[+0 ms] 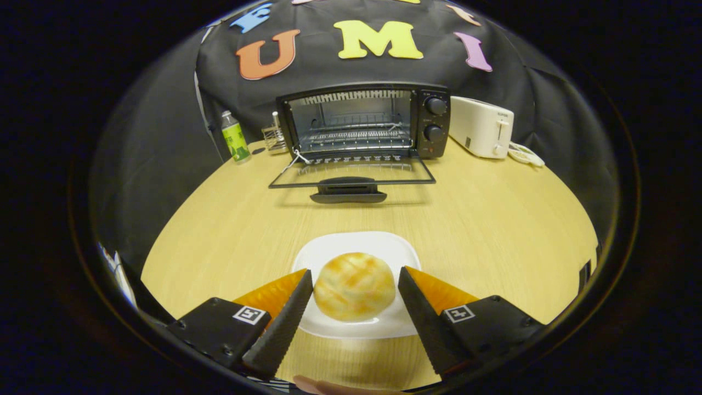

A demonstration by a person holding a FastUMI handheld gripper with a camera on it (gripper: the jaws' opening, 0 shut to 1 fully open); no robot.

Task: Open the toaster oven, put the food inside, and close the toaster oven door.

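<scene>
A round golden bun (354,286) lies on a white plate (356,244) on the wooden table. My gripper (355,280) is open, one finger on each side of the bun; the left finger (285,318) sits close to the bun's edge, and a small gap shows at the right finger (422,318). Beyond the plate, at the back of the table, stands the black toaster oven (364,123). Its glass door (351,174) is folded down flat onto the table with the handle (348,192) toward me. The wire rack inside is bare.
A white toaster (481,127) with its cord stands right of the oven. Left of the oven are a green-labelled bottle (235,137) and a small wire rack (272,137). Bare wooden table (493,219) stretches between plate and oven door.
</scene>
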